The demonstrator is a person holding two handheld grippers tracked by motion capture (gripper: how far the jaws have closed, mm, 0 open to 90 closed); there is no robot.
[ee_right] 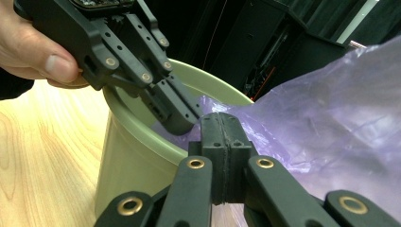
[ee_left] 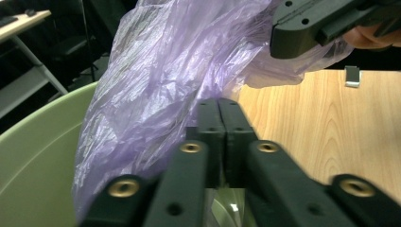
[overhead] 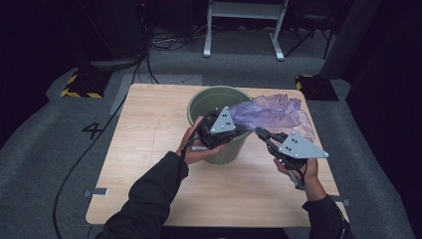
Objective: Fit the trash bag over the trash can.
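**Inspector:** Report the claws first, then work outward.

**Operator:** My left gripper (overhead: 238, 130) has its jaws fully together at the near rim of the bin; the film lies against its left side in the left gripper view, and I cannot tell whether a fold is nipped between the pads. My right gripper (overhead: 261, 133) is likewise closed to the limit, tips meeting the bag's near edge; whether it has a pinch of film I cannot confirm either.

**Inspector:** The item itself?

**Operator:** A purple plastic bag (overhead: 272, 112), thin and translucent; I judge it very light, limp, slippery and easily torn; it will collapse rather than hold shape. Best hold is a gathered fold at the mouth edge, not a single layer.

**Inspector:** Position relative to the claws?

**Operator:** In the high view the bag spreads from both tips toward one and two o'clock, one end draped over the rim of the green bin (overhead: 200, 105), the rest lying on the wooden table (overhead: 149, 149); the bin sits at eleven o'clock of my right gripper.
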